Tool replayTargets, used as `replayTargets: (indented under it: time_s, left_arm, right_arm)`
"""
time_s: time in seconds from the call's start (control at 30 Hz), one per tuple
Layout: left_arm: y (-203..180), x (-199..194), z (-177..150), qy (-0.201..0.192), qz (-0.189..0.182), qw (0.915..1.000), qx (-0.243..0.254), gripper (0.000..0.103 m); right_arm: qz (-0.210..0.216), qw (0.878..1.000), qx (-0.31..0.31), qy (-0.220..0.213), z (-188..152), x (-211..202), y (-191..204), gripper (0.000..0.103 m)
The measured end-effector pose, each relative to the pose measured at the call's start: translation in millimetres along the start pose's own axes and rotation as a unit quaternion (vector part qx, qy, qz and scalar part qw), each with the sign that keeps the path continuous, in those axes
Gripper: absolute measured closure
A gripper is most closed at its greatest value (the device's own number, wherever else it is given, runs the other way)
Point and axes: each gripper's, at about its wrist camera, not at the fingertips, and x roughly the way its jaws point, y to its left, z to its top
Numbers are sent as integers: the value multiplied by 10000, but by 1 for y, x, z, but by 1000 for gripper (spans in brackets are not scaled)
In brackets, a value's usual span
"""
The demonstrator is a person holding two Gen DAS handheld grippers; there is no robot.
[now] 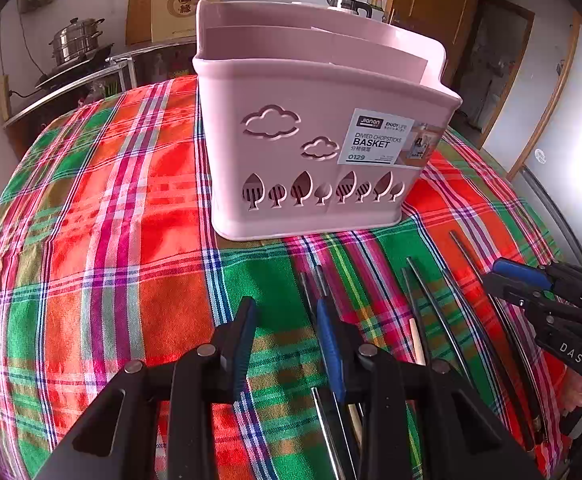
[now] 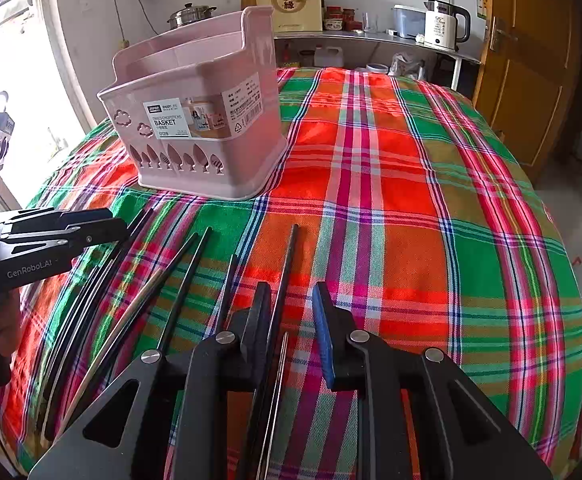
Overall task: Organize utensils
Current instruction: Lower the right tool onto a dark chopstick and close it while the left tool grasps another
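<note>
Right gripper [image 2: 289, 328] open astride chopstick [image 2: 287, 276], seemingly untouched

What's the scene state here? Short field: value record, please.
surface: table under a plaid cloth
container: pink basket, upright, divided inside, no utensils visible in it
utensils: chopsticks lying loose on the cloth in front of the basket
left gripper: open, low over the cloth, holding nothing
right gripper: open, one dark chopstick running between its fingers, not clamped
progress: nothing visibly sorted yet
</note>
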Motion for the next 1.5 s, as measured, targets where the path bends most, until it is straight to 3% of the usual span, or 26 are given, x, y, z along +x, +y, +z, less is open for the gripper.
replayTargets:
  time_s: [0.2,0.33,0.5,0.7,1.0,1.5]
  left_arm:
    - [-3,7,3,103,113,9998,100,71]
    - [-15,10,4,154,446,9983,336,73]
    - [-21,10,7,203,490,9977,425,95]
    - [-22,10,8,228,484,9975,469,96]
    - [1,5,6,229,591,9971,420,99]
    - [18,-49,19,-257,23,9995,164,99]
  right_arm:
    - [-14,10000,5,69,3,9,-1,81]
    - [-53,9999,-31,81,6,11,0,82]
    - [-96,9999,-41,137,12,15,2,88]
    - [-116,9996,-114,213,17,20,5,96]
    - [-12,9997,-143,217,18,18,7,98]
    - [342,9986,-126,-376,32,-33,15,98]
